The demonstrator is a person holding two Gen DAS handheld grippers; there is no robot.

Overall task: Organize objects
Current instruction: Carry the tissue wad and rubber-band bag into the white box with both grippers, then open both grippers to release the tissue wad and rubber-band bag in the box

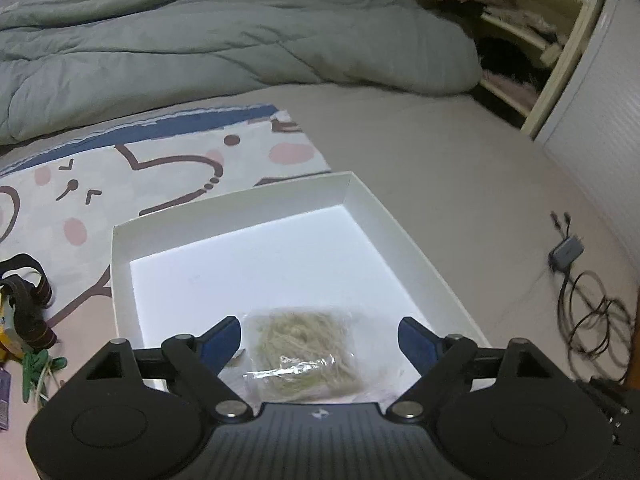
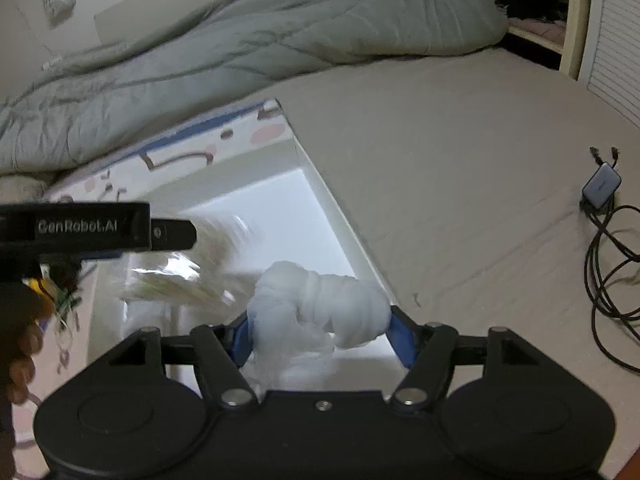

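Note:
An open white box [image 1: 240, 208] lies on the bed. Inside it, near the front wall, lies a clear bag of beige fibres [image 1: 304, 348]. My left gripper [image 1: 320, 338] hovers over that bag with its blue fingers [image 1: 222, 340] spread wide; neither pad touches the bag. In the right wrist view the box [image 2: 340, 216] lies just ahead, and my right gripper [image 2: 320, 334] is shut on a knotted white bundle [image 2: 320, 304] above its near right corner. The left gripper [image 2: 180, 235] shows side-on at the left, with the bag [image 2: 176, 280] blurred below it.
A grey duvet [image 1: 200, 40] fills the back of the bed. A patterned cloth [image 1: 120, 176] lies under the box's left side. Black straps [image 1: 28, 300] and green bits [image 1: 38, 368] sit at the left. A charger with cables [image 1: 568, 250] lies to the right, and an open shelf [image 1: 520, 40] stands at the back right.

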